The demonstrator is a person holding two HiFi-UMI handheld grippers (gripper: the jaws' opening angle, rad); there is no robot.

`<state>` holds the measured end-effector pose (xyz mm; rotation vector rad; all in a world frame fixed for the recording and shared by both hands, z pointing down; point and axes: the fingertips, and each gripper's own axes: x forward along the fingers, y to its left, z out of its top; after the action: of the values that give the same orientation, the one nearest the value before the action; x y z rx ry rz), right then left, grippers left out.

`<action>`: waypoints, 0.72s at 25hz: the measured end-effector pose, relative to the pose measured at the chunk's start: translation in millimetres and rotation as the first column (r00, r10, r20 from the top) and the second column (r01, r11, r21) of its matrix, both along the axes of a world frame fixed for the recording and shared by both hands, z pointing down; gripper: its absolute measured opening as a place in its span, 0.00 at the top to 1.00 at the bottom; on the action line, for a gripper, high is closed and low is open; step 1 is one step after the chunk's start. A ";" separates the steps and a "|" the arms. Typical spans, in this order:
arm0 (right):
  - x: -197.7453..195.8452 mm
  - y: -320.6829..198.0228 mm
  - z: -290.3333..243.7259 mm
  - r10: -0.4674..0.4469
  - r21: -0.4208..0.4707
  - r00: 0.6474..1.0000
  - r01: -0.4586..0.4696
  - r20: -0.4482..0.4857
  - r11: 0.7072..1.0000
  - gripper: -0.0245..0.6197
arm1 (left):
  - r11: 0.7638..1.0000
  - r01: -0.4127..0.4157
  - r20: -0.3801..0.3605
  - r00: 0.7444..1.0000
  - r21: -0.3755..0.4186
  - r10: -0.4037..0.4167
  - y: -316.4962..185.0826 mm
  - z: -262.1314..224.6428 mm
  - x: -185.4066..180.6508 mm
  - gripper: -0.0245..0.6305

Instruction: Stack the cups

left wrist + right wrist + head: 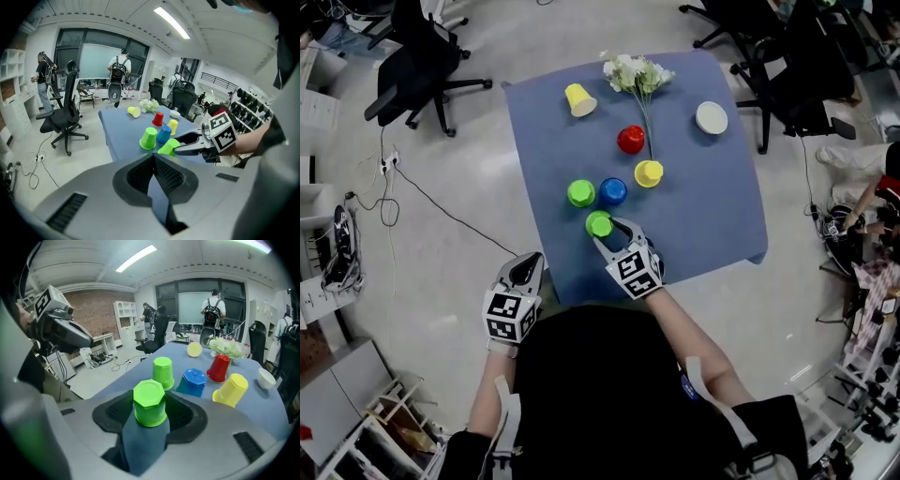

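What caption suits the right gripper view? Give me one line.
Right gripper, jaws open, straddling an upside-down green cup on the blue table.

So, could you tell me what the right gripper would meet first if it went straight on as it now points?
The right gripper would most likely meet the nearest green cup, which stands upside down between its open jaws. The second green cup lies behind it.

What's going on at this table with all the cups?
A person holds a gripper in each hand. The right gripper has its jaws open around an upside-down green cup near the front edge of the table. The left gripper is shut and empty, beside the table. No cups are stacked yet.
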<state>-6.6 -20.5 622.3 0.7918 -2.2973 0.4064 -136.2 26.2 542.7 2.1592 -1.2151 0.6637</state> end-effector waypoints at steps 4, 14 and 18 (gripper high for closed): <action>-20.5 5.4 4.2 -0.046 -0.010 0.999 0.046 0.000 0.999 0.61 | 1.000 0.007 -0.014 1.000 -0.014 -0.007 -2.2 3.8 -7.2 0.95; -0.9 -9.7 -36.9 0.076 0.014 0.992 -0.077 0.103 0.997 0.56 | 1.000 -0.014 -0.037 0.999 -0.024 0.013 -2.0 12.6 -8.5 0.95; 21.7 -35.1 -38.7 0.157 0.041 0.985 -0.160 0.077 0.986 0.56 | 0.999 -0.017 -0.031 0.999 -0.027 0.016 -0.8 13.7 -6.6 0.95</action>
<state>15.1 -55.6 583.7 1.0028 -2.3272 0.4608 -142.8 25.4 556.4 2.1513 -1.1668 0.6478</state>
